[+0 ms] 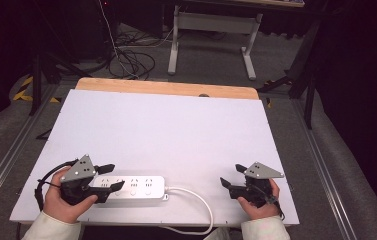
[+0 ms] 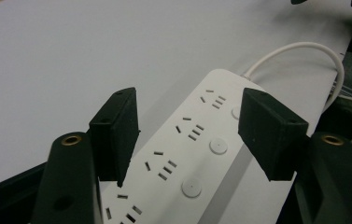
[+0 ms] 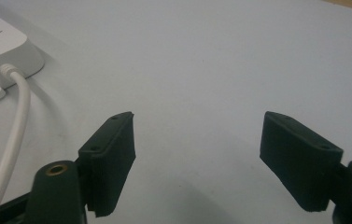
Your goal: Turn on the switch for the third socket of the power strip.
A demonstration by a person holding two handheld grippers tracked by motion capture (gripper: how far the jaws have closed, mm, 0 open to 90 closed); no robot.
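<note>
Low at the table's (image 1: 176, 125) near edge, both hands rest. The left gripper (image 2: 190, 135) straddles the power strip (image 2: 197, 154), jaws wide. The right gripper (image 3: 197, 158) gapes wide over bare table, holding nothing.

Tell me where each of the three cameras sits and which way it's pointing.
High view: above the person's side, looking forward and down on the white table; both hands, left hand-held gripper and right hand-held gripper show.
Left gripper view: rides the left hand-held gripper, looking along its open jaws at the power strip.
Right gripper view: rides the right hand-held gripper, its open jaws over bare table, strip end at upper left.
Shared: all three show the power strip and its white cable.
</note>
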